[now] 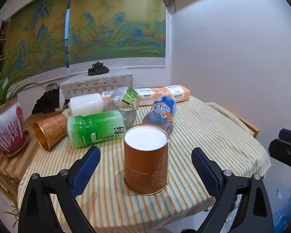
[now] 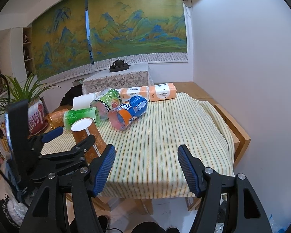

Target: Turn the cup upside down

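Copper-brown with gold patterning, the cup (image 1: 146, 158) is seen standing on the striped cloth of the counter (image 1: 203, 136), its long axis vertical, the gold-rimmed end down on the cloth and a flat white face on top. It seems already inverted, so the flip is judged done or nearly so. It is framed between the blue pads of the left gripper (image 1: 145, 159), whose jaws are spread wide on either side of the cup and touch neither wall. The right gripper (image 2: 146, 169) is held to the right of the cup over bare cloth, its jaws likewise wide and holding nothing; the left is plainly the nearer.

Just behind the cup a green bottle (image 1: 96, 128) and an orange-and-blue bottle (image 1: 161, 112) are laid on their sides, close enough to be knocked. Left of the cup a second brown cup (image 1: 48, 131) is lying down. Farther behind the cup, tissue packs (image 1: 164, 94) are set along the counter's back edge.
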Demonstrator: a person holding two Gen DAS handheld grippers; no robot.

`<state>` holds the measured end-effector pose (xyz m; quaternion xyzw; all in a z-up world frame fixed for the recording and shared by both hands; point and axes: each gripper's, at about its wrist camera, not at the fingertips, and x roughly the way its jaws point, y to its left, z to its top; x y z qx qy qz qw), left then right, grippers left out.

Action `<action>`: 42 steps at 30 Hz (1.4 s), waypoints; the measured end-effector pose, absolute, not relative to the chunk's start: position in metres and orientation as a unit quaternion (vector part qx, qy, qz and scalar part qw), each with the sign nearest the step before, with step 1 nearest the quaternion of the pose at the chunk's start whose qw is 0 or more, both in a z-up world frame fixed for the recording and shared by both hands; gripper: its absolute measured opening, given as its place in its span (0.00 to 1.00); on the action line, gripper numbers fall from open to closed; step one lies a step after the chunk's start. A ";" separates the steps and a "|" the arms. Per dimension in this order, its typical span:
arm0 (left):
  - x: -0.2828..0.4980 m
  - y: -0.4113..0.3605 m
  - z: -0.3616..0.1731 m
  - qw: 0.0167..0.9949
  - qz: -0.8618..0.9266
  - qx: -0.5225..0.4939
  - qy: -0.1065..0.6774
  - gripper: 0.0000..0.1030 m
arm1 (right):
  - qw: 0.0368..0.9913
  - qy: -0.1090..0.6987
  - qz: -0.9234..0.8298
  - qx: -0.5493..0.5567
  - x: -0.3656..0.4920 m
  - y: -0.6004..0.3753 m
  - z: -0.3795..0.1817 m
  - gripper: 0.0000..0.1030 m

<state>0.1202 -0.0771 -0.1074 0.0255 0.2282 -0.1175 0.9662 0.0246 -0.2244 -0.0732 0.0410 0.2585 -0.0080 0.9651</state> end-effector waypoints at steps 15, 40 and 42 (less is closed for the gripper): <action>0.068 -0.034 -0.086 0.965 -0.107 0.007 0.239 0.99 | 0.971 0.236 0.001 0.029 0.019 -0.199 -0.067 0.80; 0.008 0.032 -0.052 0.976 0.012 -0.020 0.219 0.99 | 0.984 0.175 -0.022 0.015 0.003 -0.159 -0.060 0.86; 0.008 0.031 -0.052 0.976 0.010 -0.019 0.218 0.99 | 0.985 0.172 -0.025 0.013 0.002 -0.159 -0.060 0.86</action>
